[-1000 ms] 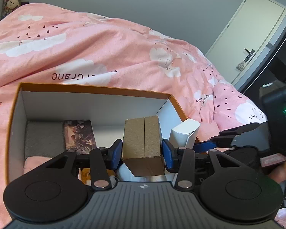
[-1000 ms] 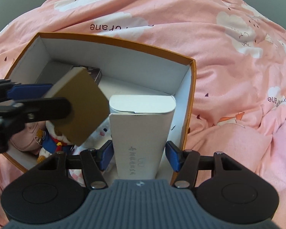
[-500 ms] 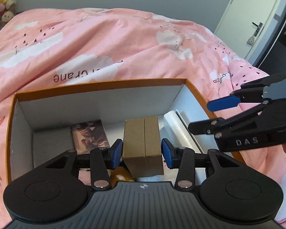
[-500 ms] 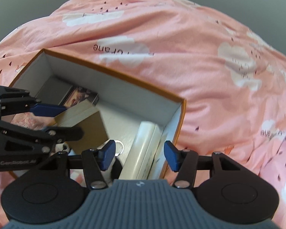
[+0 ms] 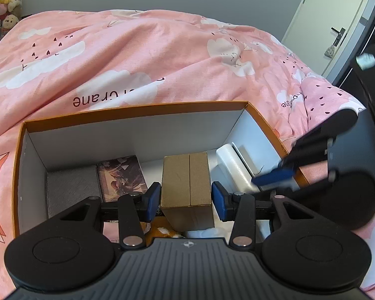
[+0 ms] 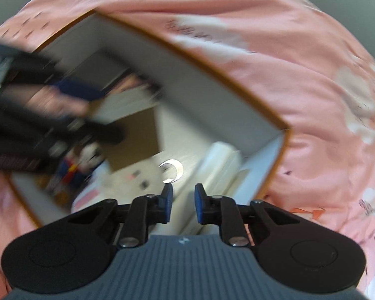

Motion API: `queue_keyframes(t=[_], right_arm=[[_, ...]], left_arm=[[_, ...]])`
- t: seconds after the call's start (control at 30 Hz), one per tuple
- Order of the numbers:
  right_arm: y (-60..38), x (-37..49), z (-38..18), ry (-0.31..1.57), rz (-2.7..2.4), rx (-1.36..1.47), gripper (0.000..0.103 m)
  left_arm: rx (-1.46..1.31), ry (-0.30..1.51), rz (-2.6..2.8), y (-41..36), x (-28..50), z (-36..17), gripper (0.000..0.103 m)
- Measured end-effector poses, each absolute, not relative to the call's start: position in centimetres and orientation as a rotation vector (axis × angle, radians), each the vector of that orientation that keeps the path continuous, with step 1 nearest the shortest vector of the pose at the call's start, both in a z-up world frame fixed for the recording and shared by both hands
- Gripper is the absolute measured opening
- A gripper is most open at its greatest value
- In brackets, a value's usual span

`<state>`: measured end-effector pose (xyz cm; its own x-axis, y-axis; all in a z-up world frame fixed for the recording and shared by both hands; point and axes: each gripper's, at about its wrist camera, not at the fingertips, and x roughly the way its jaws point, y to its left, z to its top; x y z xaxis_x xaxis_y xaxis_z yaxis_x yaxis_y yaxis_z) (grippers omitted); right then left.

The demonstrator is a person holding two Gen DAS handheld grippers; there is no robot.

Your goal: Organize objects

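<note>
My left gripper (image 5: 186,201) is shut on a small brown cardboard box (image 5: 186,180) and holds it above the inside of the orange box (image 5: 137,107). A long white box (image 5: 233,168) lies along that box's right wall. My right gripper (image 6: 183,200) hovers over the white box (image 6: 220,162) with its jaws closing and nothing between them. The right wrist view is blurred. It shows the brown box (image 6: 135,137) and the left gripper (image 6: 62,100) at the left.
A grey pad (image 5: 72,187) and a picture-printed pack (image 5: 121,177) lie in the orange box at the far left. A plush toy (image 6: 87,157) lies at its near end. The pink duvet (image 5: 137,57) surrounds the box. A door (image 5: 332,25) stands at the far right.
The right gripper let go of the white box, which now lies along the right wall. It then rolled and narrowed its jaws. The left gripper still holds the brown box.
</note>
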<state>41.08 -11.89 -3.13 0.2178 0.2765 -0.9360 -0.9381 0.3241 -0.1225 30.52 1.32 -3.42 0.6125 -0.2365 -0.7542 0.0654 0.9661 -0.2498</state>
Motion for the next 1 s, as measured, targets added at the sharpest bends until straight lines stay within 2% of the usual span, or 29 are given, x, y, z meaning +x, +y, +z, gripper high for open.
queue_keyframes(t=[0.13, 0.2, 0.23, 0.63, 0.73, 0.83, 1.0], right_arm=[[-11.3, 39.3, -4.5, 0.956, 1.062, -0.957, 0.016], [-10.9, 39.0, -5.3, 0.956, 1.066, -0.991, 0.004], [-10.7, 38.9, -5.6, 0.964, 1.073, -0.997, 0.001], [-11.6, 39.6, -5.5, 1.022, 1.159, -0.878, 0.001], [-11.9, 39.5, -3.8, 0.994, 1.181, -0.866, 0.006], [-11.8, 39.9, -2.7, 0.972, 1.128, -0.885, 0.006], [-11.7, 40.2, -4.0, 1.022, 1.057, -0.956, 0.003]], left_arm=[[-0.22, 0.894, -0.189, 1.5, 30.7, -3.2, 0.05], [-0.239, 0.893, -0.197, 1.7, 30.9, -3.1, 0.05], [-0.242, 0.893, -0.199, 1.8, 31.0, -3.1, 0.05], [-0.167, 0.895, -0.222, 0.3, 31.6, -3.5, 0.05], [-0.165, 0.899, -0.211, 0.5, 31.6, -3.5, 0.05], [-0.175, 0.899, -0.209, 0.8, 31.5, -3.5, 0.05], [-0.177, 0.896, -0.214, 0.8, 31.4, -3.6, 0.05]])
